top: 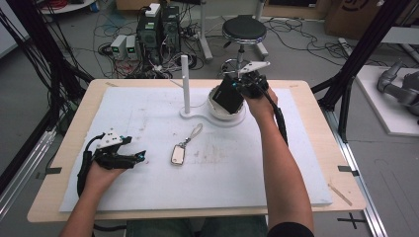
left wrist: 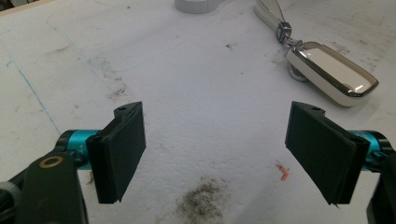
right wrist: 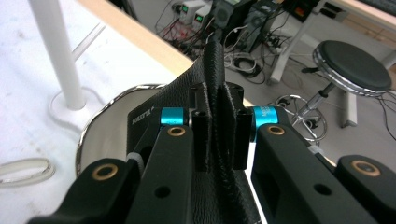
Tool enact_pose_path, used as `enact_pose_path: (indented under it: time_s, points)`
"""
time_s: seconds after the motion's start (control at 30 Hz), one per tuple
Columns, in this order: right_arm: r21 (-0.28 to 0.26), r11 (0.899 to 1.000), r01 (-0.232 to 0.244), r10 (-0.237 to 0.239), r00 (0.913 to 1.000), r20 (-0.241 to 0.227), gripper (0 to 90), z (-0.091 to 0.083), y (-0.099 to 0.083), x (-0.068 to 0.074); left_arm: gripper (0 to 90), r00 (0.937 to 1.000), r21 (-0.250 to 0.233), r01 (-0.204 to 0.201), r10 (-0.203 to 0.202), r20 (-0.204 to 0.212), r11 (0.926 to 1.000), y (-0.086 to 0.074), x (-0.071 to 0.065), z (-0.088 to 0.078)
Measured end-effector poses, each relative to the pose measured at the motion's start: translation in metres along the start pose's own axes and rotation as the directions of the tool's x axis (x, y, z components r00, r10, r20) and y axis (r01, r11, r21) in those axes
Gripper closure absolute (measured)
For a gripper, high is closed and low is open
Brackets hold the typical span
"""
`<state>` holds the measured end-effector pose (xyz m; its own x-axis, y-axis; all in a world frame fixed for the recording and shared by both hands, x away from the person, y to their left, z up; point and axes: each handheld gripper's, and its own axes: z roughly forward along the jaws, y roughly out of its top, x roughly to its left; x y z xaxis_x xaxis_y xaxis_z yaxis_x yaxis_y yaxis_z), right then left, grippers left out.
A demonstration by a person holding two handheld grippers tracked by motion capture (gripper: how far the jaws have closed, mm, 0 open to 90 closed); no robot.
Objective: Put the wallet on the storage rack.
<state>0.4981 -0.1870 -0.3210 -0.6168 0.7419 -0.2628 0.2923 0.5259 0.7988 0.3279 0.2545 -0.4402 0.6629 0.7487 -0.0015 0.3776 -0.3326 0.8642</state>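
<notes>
At the left of the high view, the left gripper (top: 134, 157) rests low on the white mat (top: 148, 192), held in the person's left hand (top: 99, 175), its jaws pointing toward the middle of the table. In the left gripper view its jaws stand wide apart with nothing between them, only bare, smudged mat. Just ahead of it lies a key fob (top: 178, 154) with a loop strap (top: 195, 133), flat on the mat and apart from the gripper; it shows at the upper right of the left gripper view (left wrist: 332, 72). Behind it, a white post (top: 186, 81) stands upright on a white base (top: 190, 113). Just right of the post sits a bowl (top: 232, 116) with a shiny rim (right wrist: 100, 119). Over the bowl, the right gripper (top: 239, 85) holds a black wallet (top: 228, 95), tilted, its lower part within the bowl. In the right gripper view the jaws are clamped tight on the wallet's edge (right wrist: 212, 79). Beyond the table stands a stool (top: 244, 29).
</notes>
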Motion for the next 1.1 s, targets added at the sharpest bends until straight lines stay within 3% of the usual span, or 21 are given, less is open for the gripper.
enact_pose_path:
  time_s: [0.03, 0.17, 0.23, 0.27, 0.33, 0.4, 0.67, 0.73, 0.8, 0.9, 1.1]
  points:
    - [0.010, 0.999, 0.034, -0.034, 0.9994, -0.003, 83.6, 0.002, 0.001, 0.004, 20.3, 1.0000, 0.003, -0.003, 0.003, 0.000, 1.0000, 0.000, 0.000, 0.000]
    - [0.023, 0.999, 0.046, -0.046, 0.9989, -0.011, 82.8, 0.010, -0.003, 0.014, 20.3, 1.0000, 0.001, -0.005, 0.005, 0.001, 1.0000, 0.000, 0.000, 0.000]
    - [0.010, 1.000, 0.005, -0.005, 0.9999, -0.009, 77.1, 0.013, -0.007, 0.017, 20.3, 1.0000, -0.001, -0.002, 0.002, 0.001, 1.0000, 0.000, 0.000, -0.001]
    - [-0.015, 1.000, -0.018, 0.018, 0.9998, 0.009, 68.8, 0.013, -0.010, 0.018, 20.3, 1.0000, 0.000, -0.002, 0.002, 0.001, 1.0000, 0.000, 0.001, -0.001]
    - [-0.008, 0.998, -0.068, 0.068, 0.9976, 0.011, 52.8, 0.012, -0.012, 0.016, 20.3, 1.0000, -0.001, 0.000, 0.000, 0.002, 1.0000, 0.000, 0.001, 0.000]
    - [0.001, 0.995, -0.101, 0.101, 0.9949, 0.001, 47.5, 0.008, -0.013, 0.013, 20.3, 1.0000, 0.000, -0.001, 0.001, 0.003, 1.0000, 0.000, 0.001, 0.001]
    - [-0.014, 0.990, -0.141, 0.141, 0.9900, -0.009, 30.6, -0.031, -0.019, 0.006, 20.3, 1.0000, -0.007, -0.002, 0.002, 0.004, 1.0000, 0.002, -0.001, 0.001]
    - [-0.060, 0.990, -0.131, 0.130, 0.9914, -0.007, 30.5, -0.043, -0.027, 0.007, 20.3, 1.0000, -0.005, -0.006, 0.006, 0.005, 1.0000, 0.003, -0.002, 0.000]
    - [-0.025, 0.989, -0.143, 0.143, 0.9896, -0.017, 27.3, -0.053, -0.034, 0.005, 20.3, 0.9999, -0.006, -0.006, 0.006, 0.009, 1.0000, 0.004, -0.003, 0.001]
    - [-0.059, 0.985, -0.162, 0.161, 0.9866, -0.027, 26.8, -0.069, -0.049, 0.007, 20.3, 0.9997, -0.002, -0.020, 0.020, 0.013, 0.9998, 0.007, -0.005, 0.001]
    - [-0.058, 0.976, -0.211, 0.208, 0.9770, -0.048, 25.2, -0.093, -0.083, 0.013, 20.2, 0.9996, -0.011, -0.017, 0.018, 0.024, 0.9998, 0.011, -0.007, 0.005]
